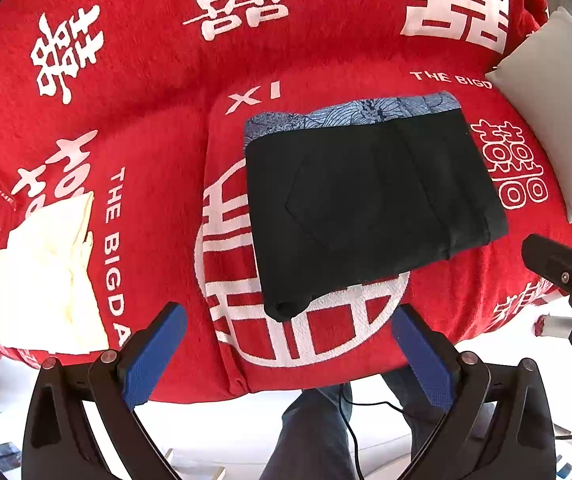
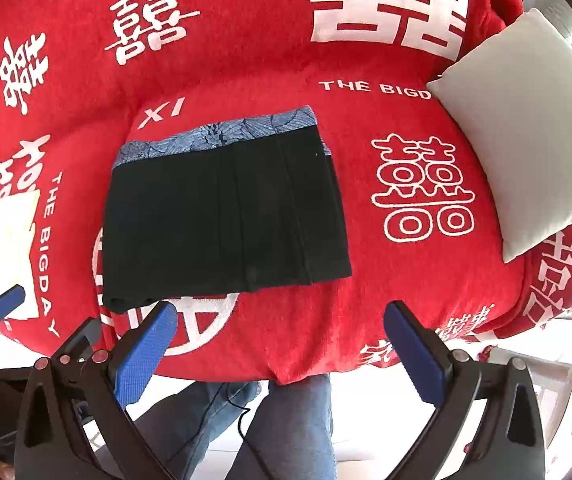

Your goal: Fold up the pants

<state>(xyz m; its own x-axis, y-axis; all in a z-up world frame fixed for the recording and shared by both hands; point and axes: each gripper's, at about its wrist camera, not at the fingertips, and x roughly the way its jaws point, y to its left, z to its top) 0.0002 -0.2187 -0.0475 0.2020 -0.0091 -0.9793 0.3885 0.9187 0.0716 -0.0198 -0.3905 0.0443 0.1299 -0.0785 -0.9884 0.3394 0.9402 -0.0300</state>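
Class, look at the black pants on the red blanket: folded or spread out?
Folded. The black pants lie as a compact rectangle with stacked layers at the near edge, the blue patterned waistband along the far side.

Left hand-held gripper (image 1: 290,344) and right hand-held gripper (image 2: 279,344) both gape wide, holding nothing

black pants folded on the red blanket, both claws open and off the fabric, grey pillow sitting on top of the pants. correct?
Not the pillow. The grey pillow lies on the red blanket to the right of the black pants, apart from them, as the right wrist view shows. The rest holds: pants folded, left claw and right claw open and off the fabric.
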